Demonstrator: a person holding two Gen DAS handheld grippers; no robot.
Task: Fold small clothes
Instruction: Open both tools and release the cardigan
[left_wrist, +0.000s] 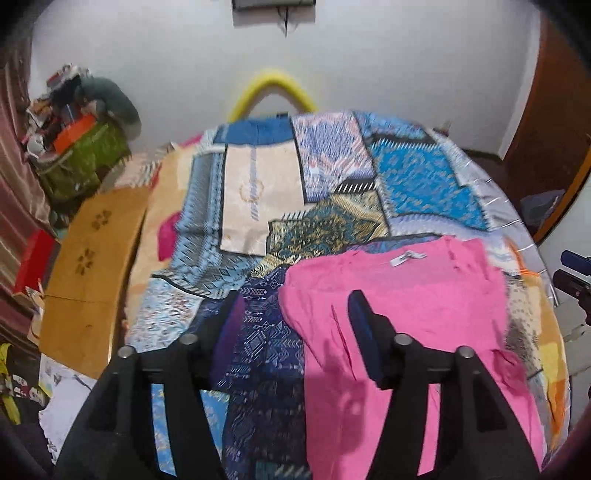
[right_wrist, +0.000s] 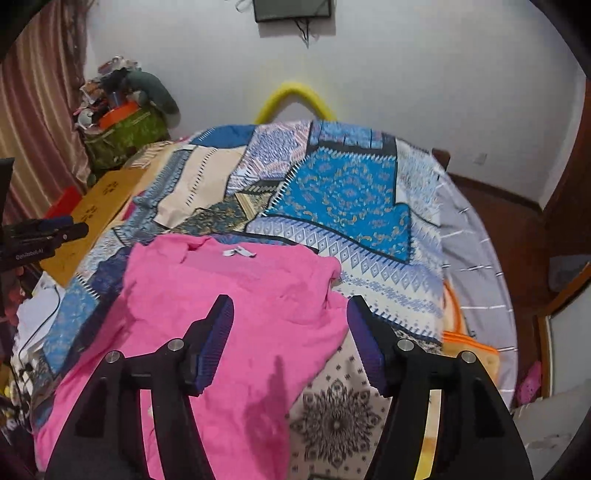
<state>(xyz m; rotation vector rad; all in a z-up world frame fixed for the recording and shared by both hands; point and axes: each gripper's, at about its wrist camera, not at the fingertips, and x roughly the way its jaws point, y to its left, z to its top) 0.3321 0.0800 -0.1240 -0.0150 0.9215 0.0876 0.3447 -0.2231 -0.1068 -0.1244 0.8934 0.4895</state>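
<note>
A pink garment (left_wrist: 399, 317) lies spread on a patchwork bedspread (left_wrist: 417, 177), its white label toward the far side. In the right wrist view the pink garment (right_wrist: 229, 302) fills the near centre, with a rumpled right edge. My left gripper (left_wrist: 295, 314) is open and empty, above the garment's left edge; its right finger hangs over the pink cloth. My right gripper (right_wrist: 291, 321) is open and empty, above the garment's right edge. The left gripper also shows at the left rim of the right wrist view (right_wrist: 55, 232).
The bed's patchwork spread (right_wrist: 343, 192) runs to a white wall. A yellow curved tube (right_wrist: 295, 96) stands behind the bed. A tan cardboard sheet (left_wrist: 92, 266) and a cluttered green bag (left_wrist: 81, 162) are at the left. A wooden door (left_wrist: 546, 110) is at the right.
</note>
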